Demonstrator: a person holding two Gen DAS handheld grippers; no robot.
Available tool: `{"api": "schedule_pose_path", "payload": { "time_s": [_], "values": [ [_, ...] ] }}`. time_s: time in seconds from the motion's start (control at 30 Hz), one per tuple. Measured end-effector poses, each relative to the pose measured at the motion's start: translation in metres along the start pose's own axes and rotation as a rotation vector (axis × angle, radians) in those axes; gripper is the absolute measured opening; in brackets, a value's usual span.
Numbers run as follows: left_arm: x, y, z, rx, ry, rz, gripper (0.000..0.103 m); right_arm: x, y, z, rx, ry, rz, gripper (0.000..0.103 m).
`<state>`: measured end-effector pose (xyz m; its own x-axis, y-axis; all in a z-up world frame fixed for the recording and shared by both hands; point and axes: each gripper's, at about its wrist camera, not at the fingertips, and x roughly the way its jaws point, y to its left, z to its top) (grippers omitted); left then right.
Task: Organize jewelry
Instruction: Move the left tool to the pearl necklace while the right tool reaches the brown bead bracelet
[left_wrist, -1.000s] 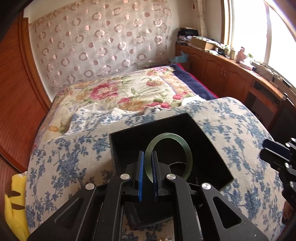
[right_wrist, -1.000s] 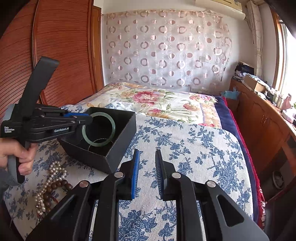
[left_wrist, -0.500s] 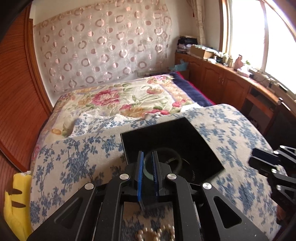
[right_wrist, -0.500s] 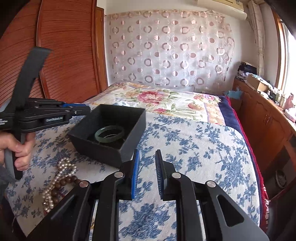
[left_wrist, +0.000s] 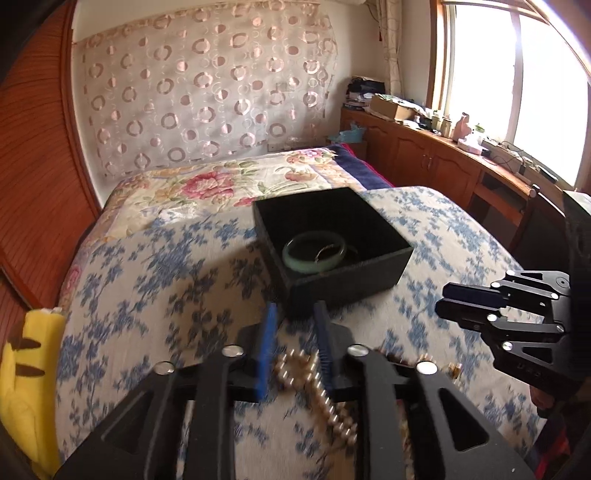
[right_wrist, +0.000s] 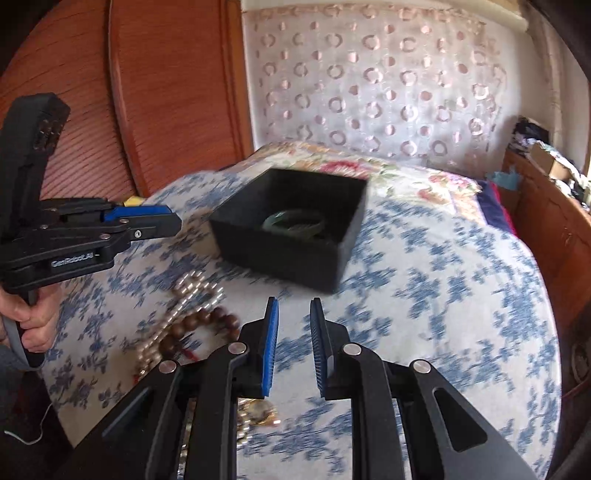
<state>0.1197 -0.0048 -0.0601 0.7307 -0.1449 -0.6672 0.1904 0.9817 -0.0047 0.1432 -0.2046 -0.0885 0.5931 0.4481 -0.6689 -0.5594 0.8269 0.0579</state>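
A green jade bangle lies flat inside the open black box on the blue-flowered cloth; it also shows in the right wrist view, in the box. My left gripper is open and empty, low over a pearl necklace just short of the box. My right gripper is open and empty, to the right of the pearl necklace and a brown bead bracelet. A small gold piece lies under its left finger.
The table wears a blue-flowered cloth. A bed with a floral quilt lies behind it. A wooden wardrobe stands at the left, a wooden cabinet under the window at the right. A yellow plush sits at the table's left edge.
My left gripper let go of the jade bangle into the box, opened, and drew back over the pearl necklace. My right gripper opened a little wider and dropped lower.
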Motion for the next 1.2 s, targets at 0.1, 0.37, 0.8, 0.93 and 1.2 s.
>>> {"api": "schedule_pose_path", "payload": {
  "time_s": [0.1, 0.37, 0.8, 0.93, 1.2],
  "values": [
    [-0.002, 0.004, -0.014, -0.011, 0.014, 0.006, 0.022, 0.009, 0.011, -0.004, -0.023, 0.038, 0.022, 0.019],
    [-0.002, 0.014, -0.038, -0.044, 0.047, 0.012, 0.023, 0.027, 0.03, -0.009, -0.065, 0.112, 0.074, 0.019],
    [0.014, 0.01, -0.044, -0.035, 0.098, -0.015, 0.025, 0.031, 0.015, -0.004, -0.067, 0.139, -0.01, 0.015],
    [0.021, 0.009, -0.042, -0.035, 0.111, -0.026, 0.025, 0.033, 0.008, -0.004, -0.057, 0.139, -0.035, 0.015],
    [0.037, 0.011, -0.036, -0.03, 0.142, -0.026, 0.025, 0.035, -0.003, -0.008, -0.04, 0.137, -0.032, 0.015]
  ]
}}
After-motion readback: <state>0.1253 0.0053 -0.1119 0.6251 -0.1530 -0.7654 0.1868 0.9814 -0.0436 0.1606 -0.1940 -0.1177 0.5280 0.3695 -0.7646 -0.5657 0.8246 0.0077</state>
